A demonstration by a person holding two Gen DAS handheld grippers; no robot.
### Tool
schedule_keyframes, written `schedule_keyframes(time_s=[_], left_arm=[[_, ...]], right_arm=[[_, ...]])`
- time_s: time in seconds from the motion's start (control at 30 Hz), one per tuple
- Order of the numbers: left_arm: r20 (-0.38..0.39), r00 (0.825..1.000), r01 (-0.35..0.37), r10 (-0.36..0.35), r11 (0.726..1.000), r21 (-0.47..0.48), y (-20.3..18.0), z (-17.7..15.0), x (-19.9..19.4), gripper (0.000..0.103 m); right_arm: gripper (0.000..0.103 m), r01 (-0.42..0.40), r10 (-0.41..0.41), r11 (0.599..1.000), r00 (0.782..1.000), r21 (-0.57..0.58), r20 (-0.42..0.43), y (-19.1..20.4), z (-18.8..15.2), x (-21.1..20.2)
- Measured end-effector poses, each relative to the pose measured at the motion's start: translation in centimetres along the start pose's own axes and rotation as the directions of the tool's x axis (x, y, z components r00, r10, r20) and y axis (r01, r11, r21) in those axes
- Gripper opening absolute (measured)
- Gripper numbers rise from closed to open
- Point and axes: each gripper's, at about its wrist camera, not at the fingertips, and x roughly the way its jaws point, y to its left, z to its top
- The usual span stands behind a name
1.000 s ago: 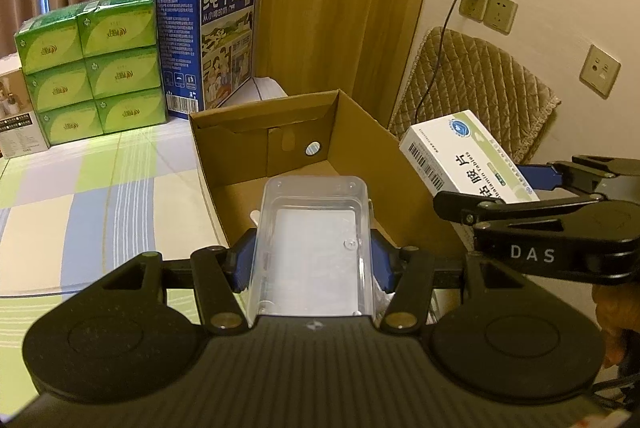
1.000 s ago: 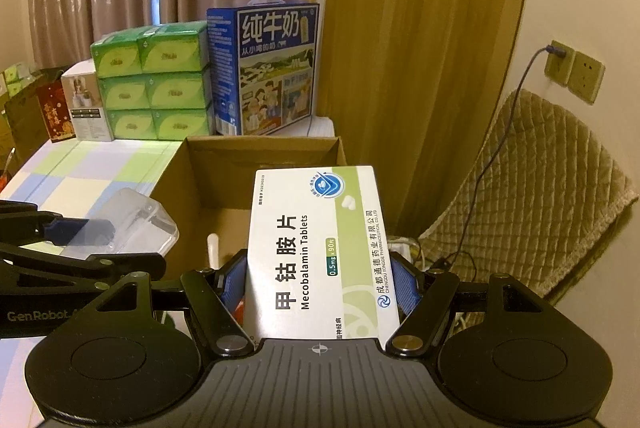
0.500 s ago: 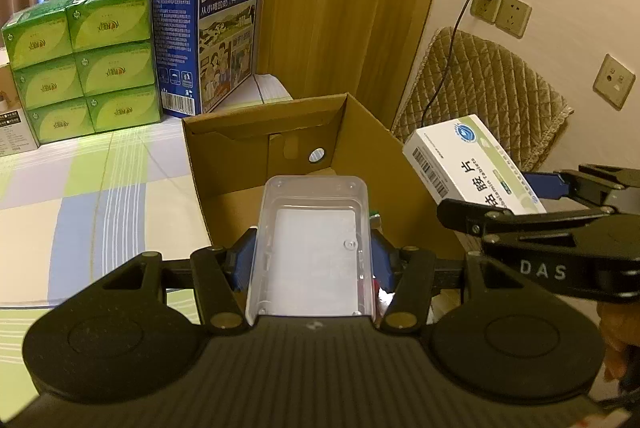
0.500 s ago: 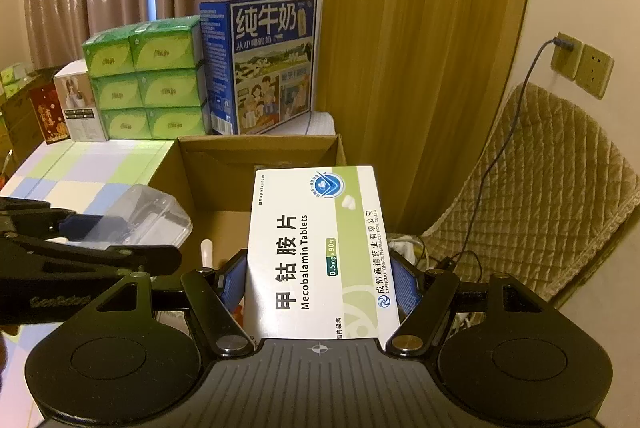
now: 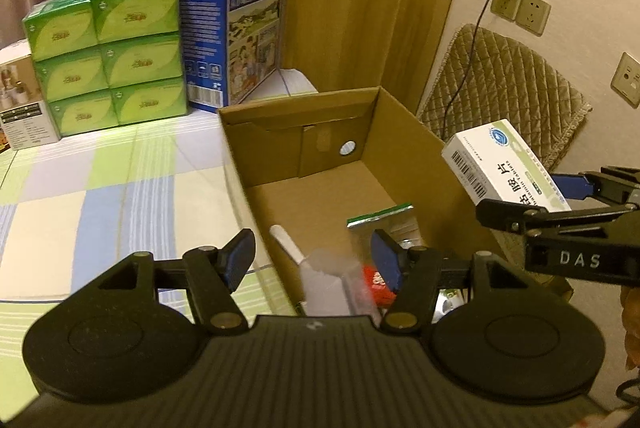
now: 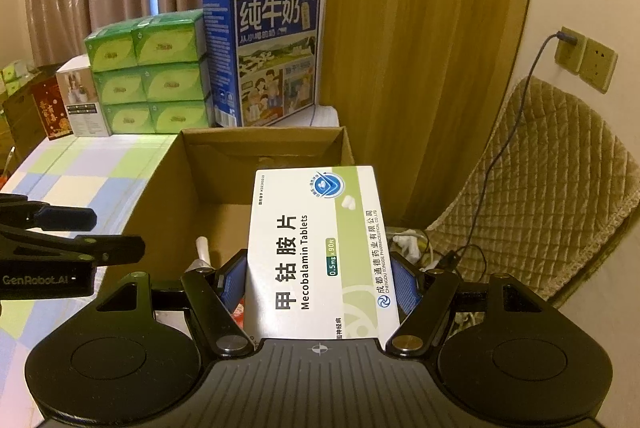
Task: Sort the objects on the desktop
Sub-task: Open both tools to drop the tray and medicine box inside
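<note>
An open cardboard box (image 5: 320, 148) stands on the checked tablecloth. My left gripper (image 5: 314, 252) hovers over its near end, its jaws opening and its pads touching nothing. Just below them a clear plastic container (image 5: 332, 286), blurred, lies inside the box. A white stick (image 5: 286, 246), a silvery packet with a green strip (image 5: 384, 216) and a red packet (image 5: 376, 280) also lie in the box. My right gripper (image 6: 320, 268) is shut on a white-and-green tablet box (image 6: 320, 248), held above the cardboard box's (image 6: 180, 188) right side; the tablet box (image 5: 500, 164) also shows in the left wrist view.
Stacked green tissue packs (image 5: 108, 52), a blue milk carton (image 5: 236, 28) and a small white box (image 5: 24, 108) stand behind the cardboard box. A quilted chair cover (image 6: 552, 196) and wall sockets (image 6: 584, 60) with a cable are at the right.
The left jaws have spread and the clear container has dropped out from between them into the cardboard box. The right gripper still grips the tablet box in the same place.
</note>
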Motion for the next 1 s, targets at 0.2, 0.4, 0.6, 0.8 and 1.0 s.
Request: schedule_keyframes(time_s=[0.2, 0.4, 0.6, 0.8, 1.0], left_arm=[[0.001, 1.000, -0.015, 0.015, 1.000, -0.004, 0.9, -0.5, -0.7, 0.059], [-0.002, 1.000, -0.022, 0.022, 1.000, -0.013, 1.6, -0.8, -0.8, 0.059], [0.002, 1.000, -0.025, 0.025, 0.999, -0.021, 2.0, -1.1, -0.9, 0.061], [0.000, 0.999, -0.033, 0.033, 0.999, -0.028, 2.6, -1.4, -0.9, 0.066], [0.001, 0.999, -0.043, 0.043, 0.999, -0.027, 3.2, -2.3, -1.9, 0.074]], right_arm=[[0.068, -0.012, 0.012, 1.000, 1.000, -0.010, 0.000, 0.9, 0.4, 0.3], [0.068, -0.024, 0.024, 1.000, 1.000, -0.017, -0.001, 1.8, 0.8, 0.7], [0.069, -0.038, 0.038, 0.999, 0.999, -0.017, -0.003, 2.5, 1.2, 1.1], [0.088, -0.084, 0.081, 0.994, 0.996, 0.072, 0.036, 2.1, 1.8, 0.7], [0.089, -0.081, 0.078, 0.993, 0.996, 0.089, 0.042, 1.6, 0.9, -0.8]])
